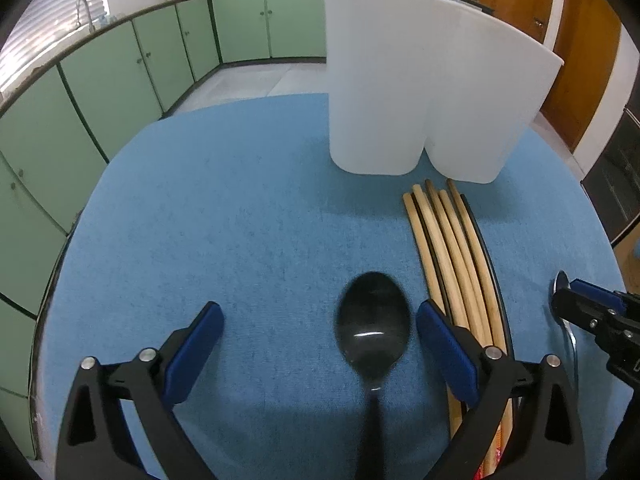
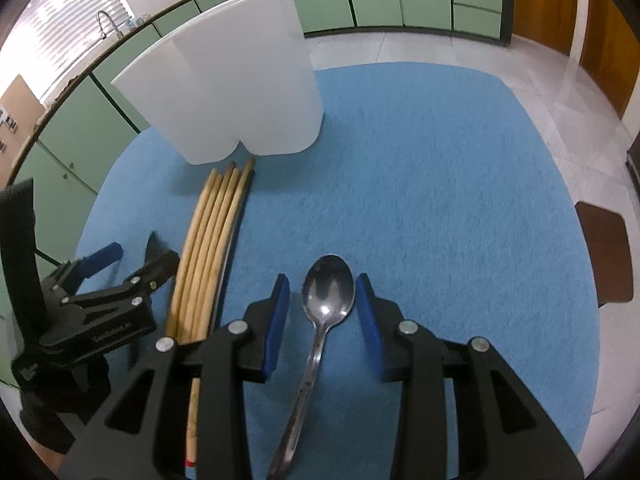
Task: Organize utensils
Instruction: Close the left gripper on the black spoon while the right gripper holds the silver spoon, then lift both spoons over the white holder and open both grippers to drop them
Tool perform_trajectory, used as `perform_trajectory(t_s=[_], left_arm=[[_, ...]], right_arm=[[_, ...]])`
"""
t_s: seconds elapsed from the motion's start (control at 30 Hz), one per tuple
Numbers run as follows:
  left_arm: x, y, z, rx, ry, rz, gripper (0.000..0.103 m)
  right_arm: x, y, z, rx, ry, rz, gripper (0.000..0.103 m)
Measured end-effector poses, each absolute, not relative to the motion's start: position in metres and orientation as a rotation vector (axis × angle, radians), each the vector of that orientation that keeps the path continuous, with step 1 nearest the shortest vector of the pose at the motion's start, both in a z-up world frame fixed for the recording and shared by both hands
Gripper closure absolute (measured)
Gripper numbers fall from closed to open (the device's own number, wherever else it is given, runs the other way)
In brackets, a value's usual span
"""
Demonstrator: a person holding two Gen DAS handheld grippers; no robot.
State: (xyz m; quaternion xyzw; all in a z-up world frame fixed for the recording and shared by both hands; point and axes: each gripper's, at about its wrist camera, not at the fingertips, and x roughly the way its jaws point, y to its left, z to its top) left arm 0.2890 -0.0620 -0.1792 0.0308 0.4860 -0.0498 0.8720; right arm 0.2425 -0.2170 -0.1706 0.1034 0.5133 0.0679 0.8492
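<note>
A black spoon lies on the blue mat between the open fingers of my left gripper, nearer the right finger. A metal spoon lies between the open fingers of my right gripper. Several wooden chopsticks lie in a bundle between the two spoons, also seen in the right wrist view. A white two-compartment holder stands upright just beyond the chopstick tips; it also shows in the right wrist view. The left gripper shows at the left of the right view.
The blue mat covers a round table. Green cabinets line the far wall. A brown chair seat stands to the right of the table. Wooden doors are at the back right.
</note>
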Motion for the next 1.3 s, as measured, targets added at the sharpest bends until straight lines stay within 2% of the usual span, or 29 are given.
perform_trajectory(t_s=[0.33,0.57,0.6,0.63,0.67,0.73,0.77,0.8,0.93,1.03,1.3], left_arm=[[0.281,-0.06,-0.18,0.067,0.998,-0.095,0.006],[0.306,-0.058,-0.175,0.079,1.015,-0.073,0.007],[0.308,-0.058,-0.175,0.069,1.022,-0.079,0.01],[0.311,-0.058,-0.175,0.049,1.031,-0.091,0.015],[0.313,-0.058,-0.174,0.046,1.028,-0.09,0.018],[0.314,-0.056,-0.17,0.037,1.011,-0.095,0.044],[0.313,-0.055,-0.168,0.031,1.004,-0.1,0.052],[0.313,-0.054,-0.167,0.021,0.998,-0.109,0.068],[0.311,-0.051,-0.162,-0.041,0.981,-0.168,0.068],[0.292,-0.046,-0.146,-0.06,0.874,-0.194,0.068],[0.241,-0.045,-0.114,-0.015,0.64,-0.187,0.068]], right_arm=[[0.238,-0.213,-0.172,0.185,1.076,0.129,0.069],[0.238,-0.211,-0.172,0.195,1.095,0.144,0.07],[0.239,-0.209,-0.172,0.188,1.102,0.148,0.073],[0.241,-0.21,-0.172,0.179,1.108,0.153,0.08],[0.244,-0.212,-0.172,0.175,1.113,0.154,0.095],[0.245,-0.214,-0.174,0.198,1.123,0.154,0.098],[0.245,-0.215,-0.174,0.208,1.124,0.156,0.099],[0.245,-0.216,-0.174,0.211,1.121,0.159,0.1],[0.236,-0.216,-0.165,0.155,1.046,0.147,0.102],[0.222,-0.21,-0.153,0.092,0.935,0.168,0.102],[0.204,-0.236,-0.137,0.292,0.813,0.299,0.102]])
